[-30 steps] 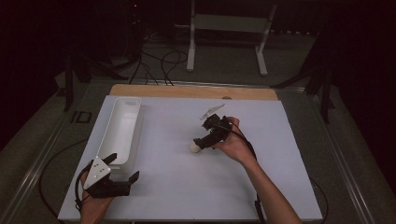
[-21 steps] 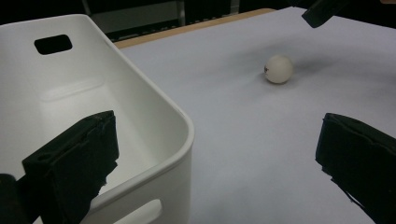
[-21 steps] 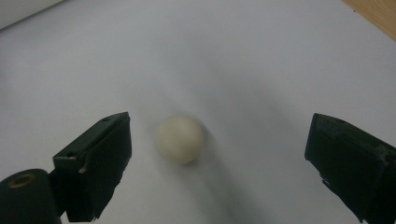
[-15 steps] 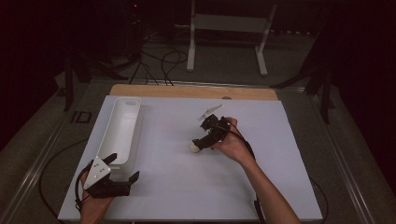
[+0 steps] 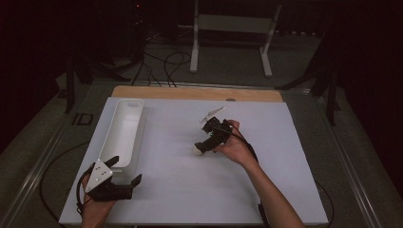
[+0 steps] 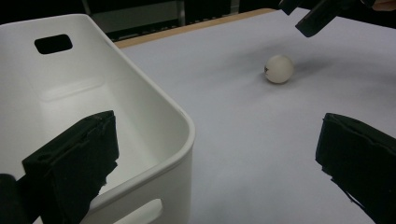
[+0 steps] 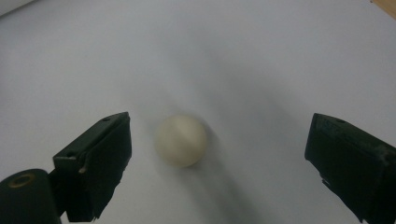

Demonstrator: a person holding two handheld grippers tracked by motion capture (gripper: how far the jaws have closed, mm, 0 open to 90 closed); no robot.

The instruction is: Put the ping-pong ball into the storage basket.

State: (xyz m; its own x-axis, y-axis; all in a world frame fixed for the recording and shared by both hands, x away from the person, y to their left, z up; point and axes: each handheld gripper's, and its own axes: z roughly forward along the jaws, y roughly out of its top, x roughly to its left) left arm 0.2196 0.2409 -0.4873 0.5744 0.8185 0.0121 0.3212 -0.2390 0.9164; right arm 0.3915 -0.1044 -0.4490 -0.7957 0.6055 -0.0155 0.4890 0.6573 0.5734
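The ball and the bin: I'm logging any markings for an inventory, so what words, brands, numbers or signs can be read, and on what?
None can be read.
ball: a small dark mark on its left side, too small and blurred to read.
white bin: no lettering on the walls that show.
right gripper and left gripper: no readable text.

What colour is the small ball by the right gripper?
Off-white, a small round ball with one small dark mark; clearest in the right gripper view.

Dim room, bright white tabletop, soft shadows, close views slightly blurred
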